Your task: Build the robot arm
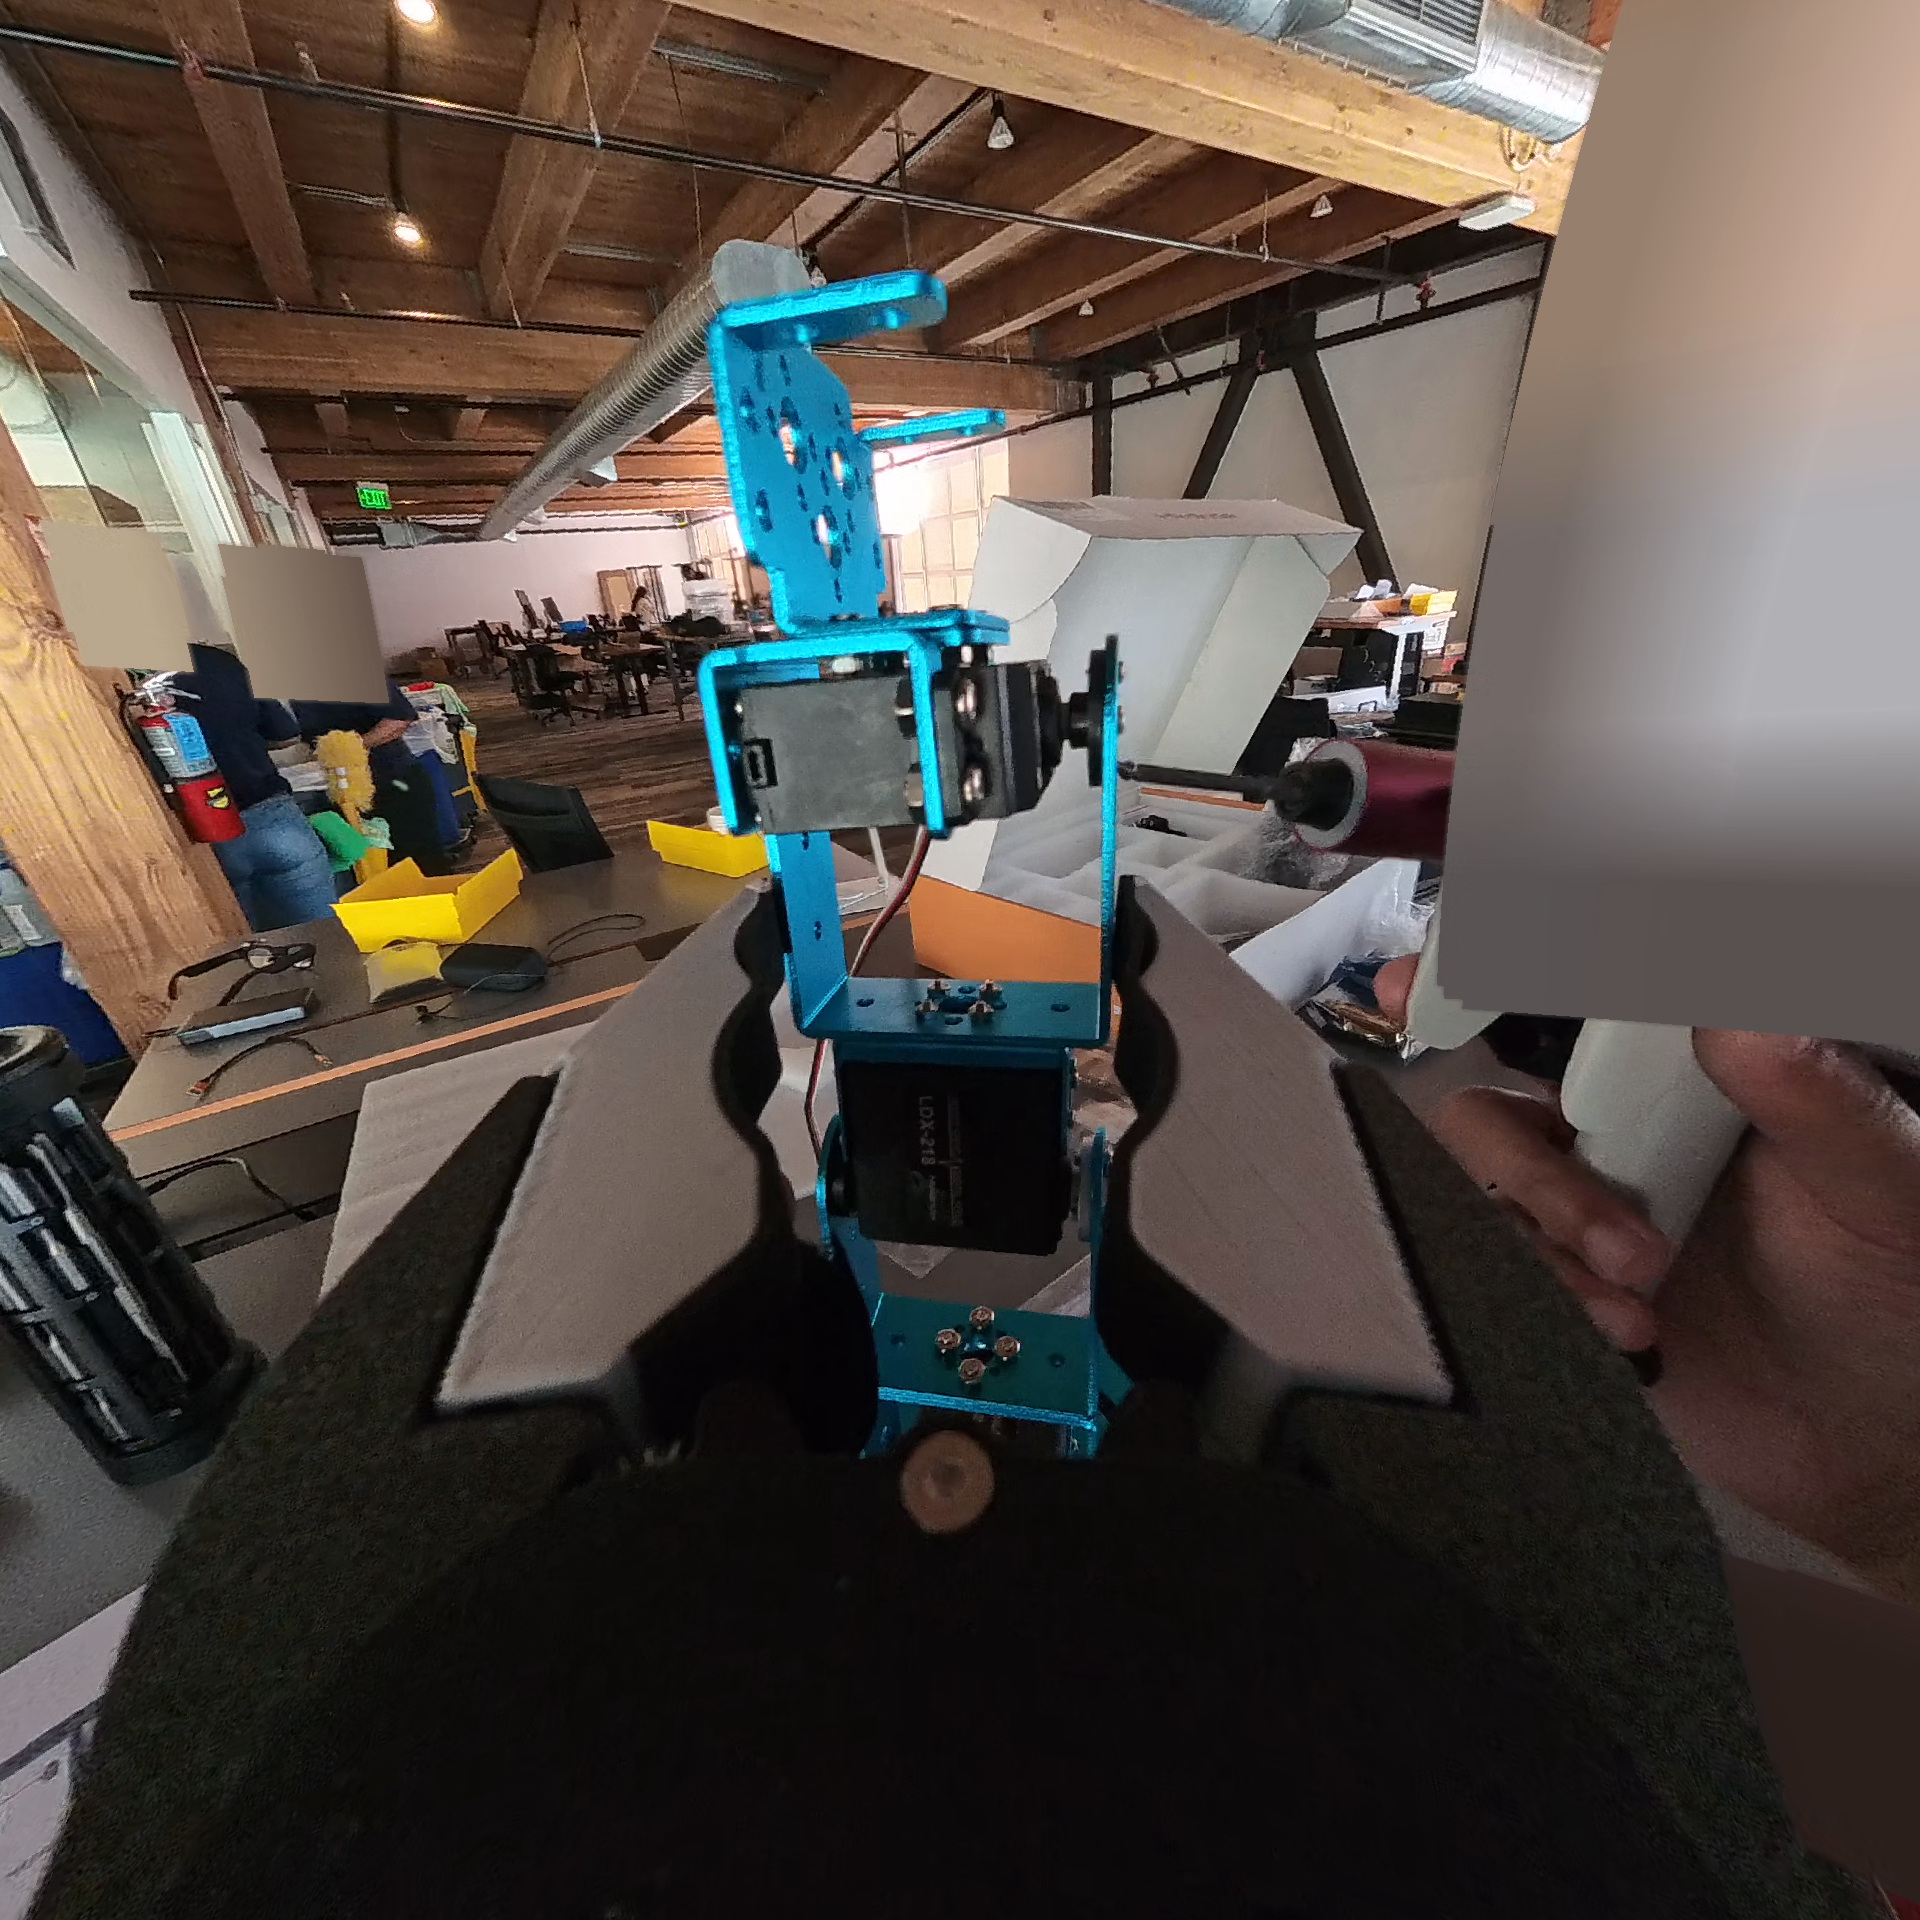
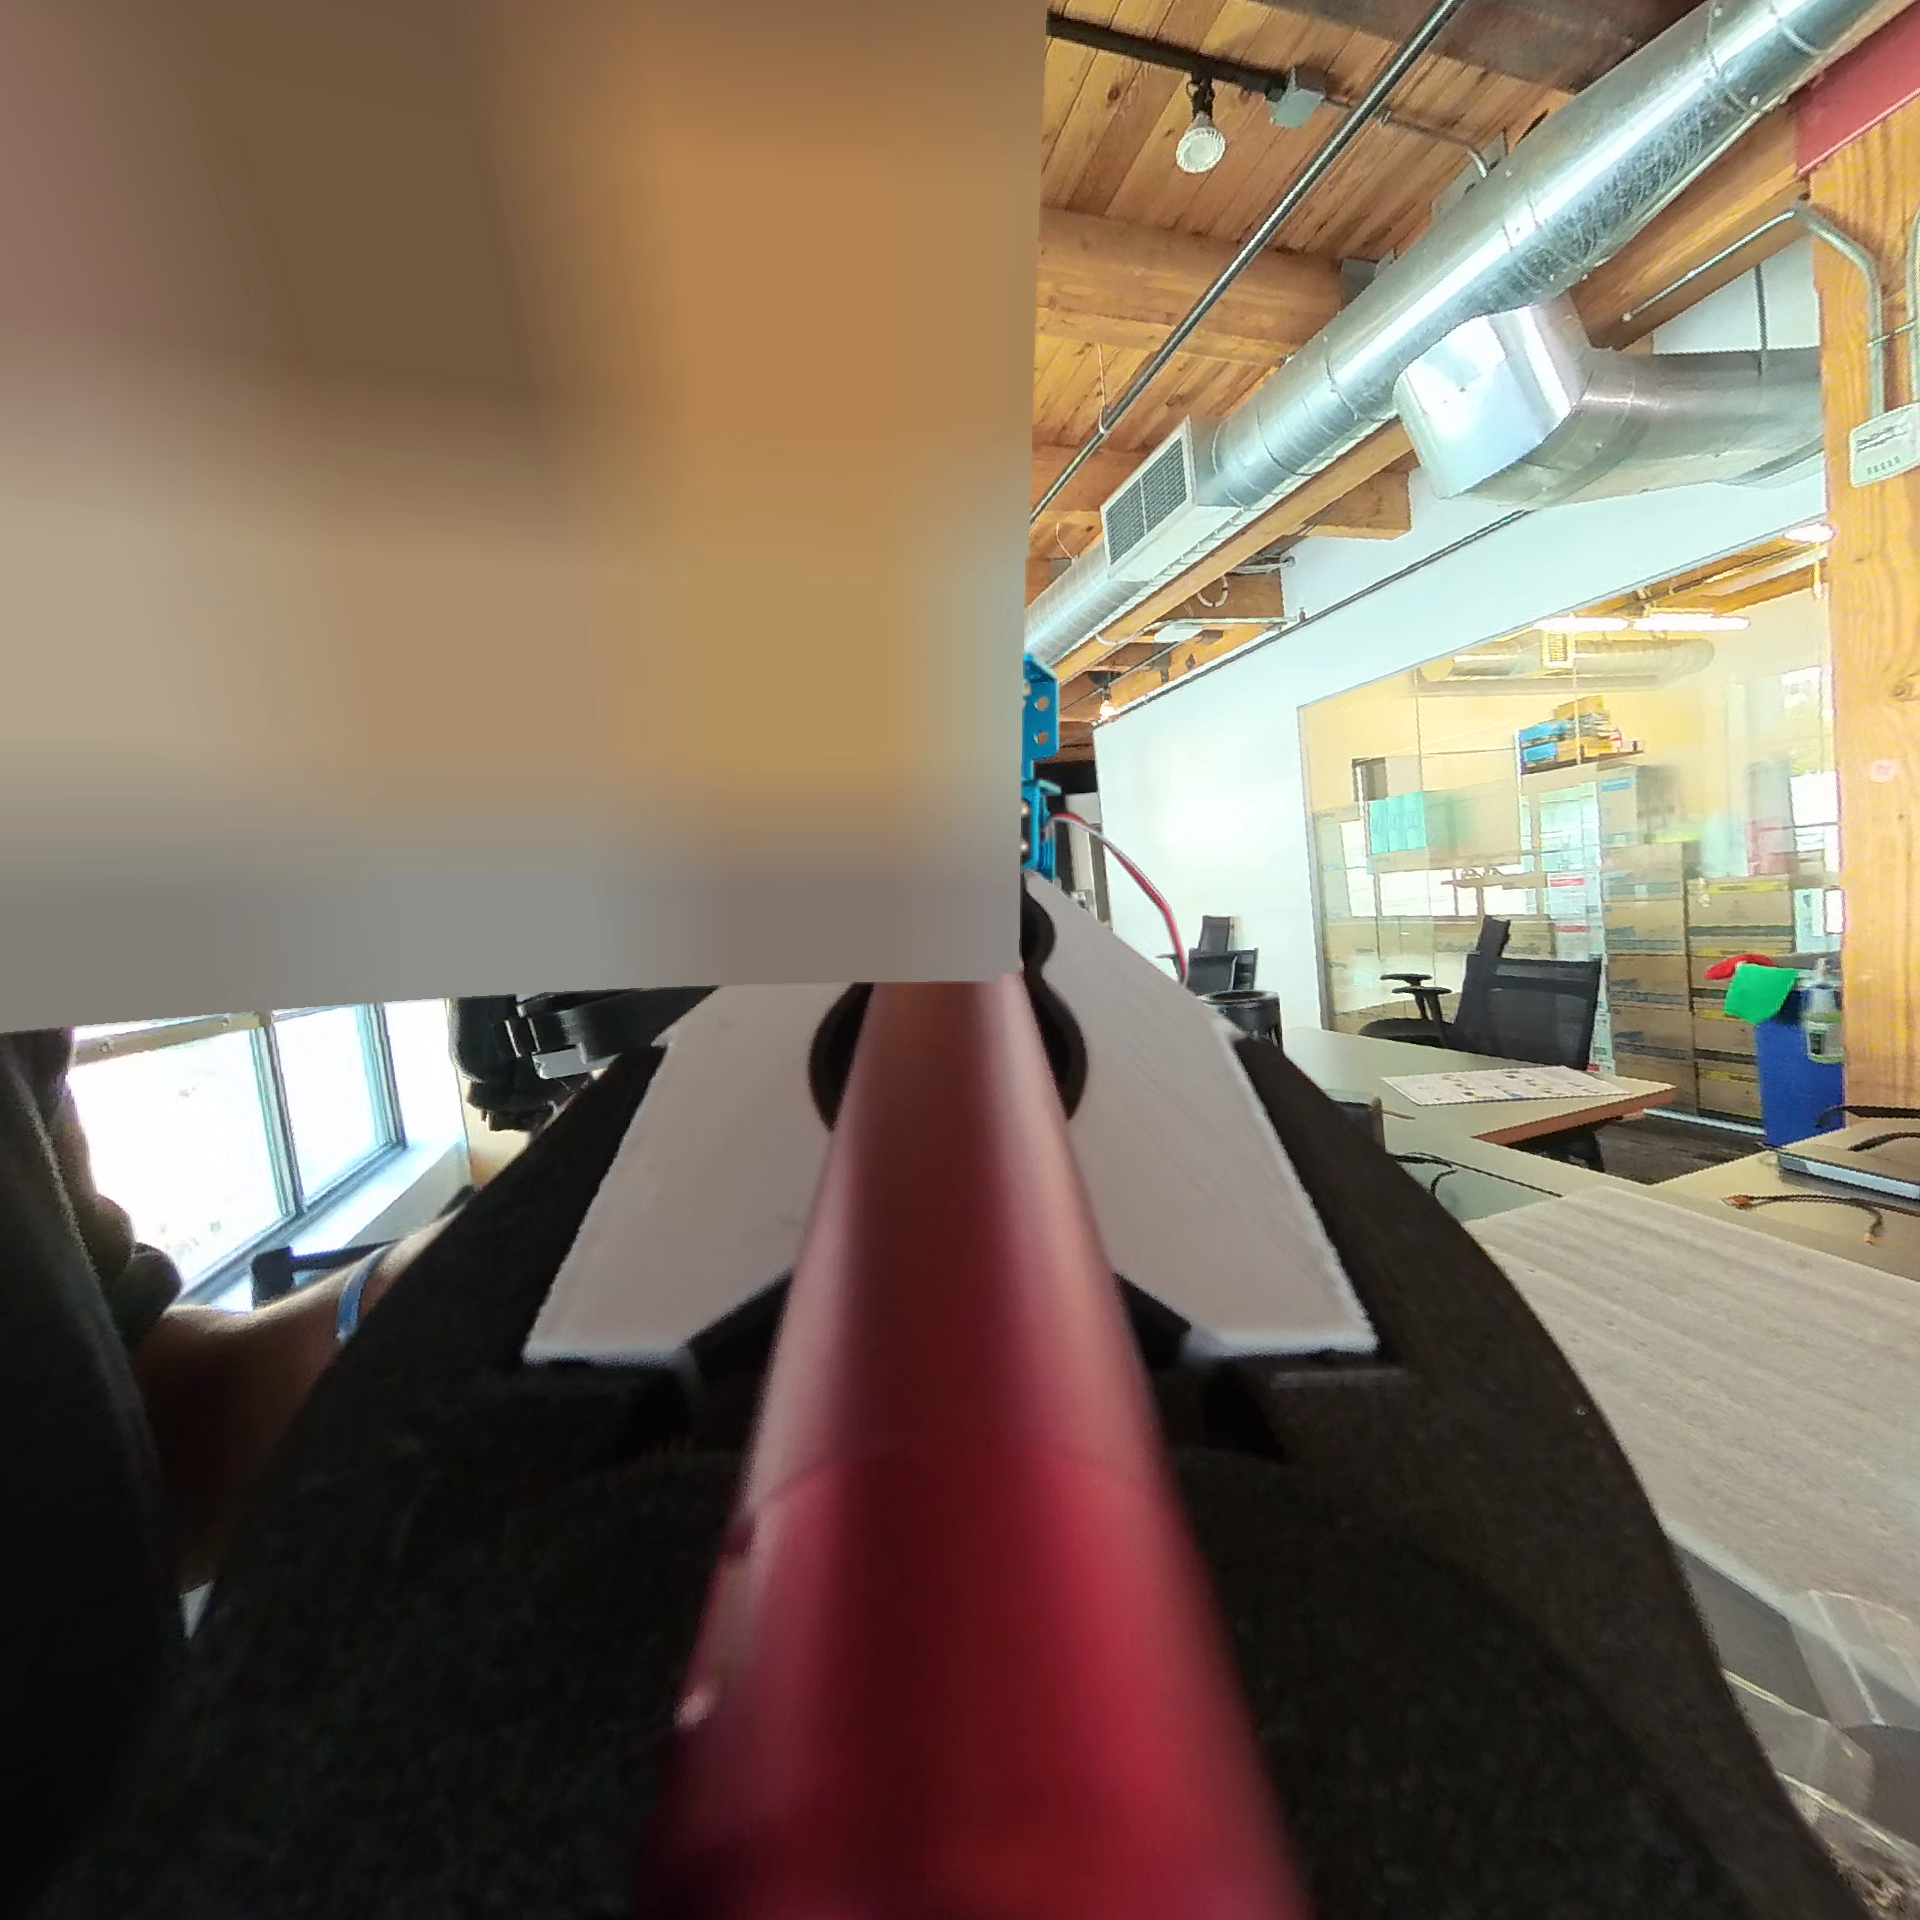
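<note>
My left gripper (image 1: 951, 925) is shut on a blue metal bracket assembly (image 1: 800, 499) with two black servo motors (image 1: 831, 753), held upright in the air. The fingers clamp the lower U-bracket (image 1: 956, 1013). In the left wrist view a red-handled screwdriver (image 1: 1371, 795) comes in from the right, its dark shaft tip at the bracket's right plate (image 1: 1110, 727). My right gripper (image 2: 940, 997) is shut on that red screwdriver handle (image 2: 935, 1403), which runs down the middle of the right wrist view. A sliver of the blue bracket (image 2: 1039, 769) with a red wire shows ahead. A hand (image 1: 1766, 1299) holds a white grip at right.
Behind stands an open white cardboard box (image 1: 1164, 644) with foam inserts. Yellow bins (image 1: 436, 899), glasses (image 1: 244, 961) and cables lie on a dark table (image 1: 582, 914). A black cylinder (image 1: 94, 1257) stands at left. People stand by a fire extinguisher (image 1: 192, 764). A light table (image 2: 1714, 1351) lies at right.
</note>
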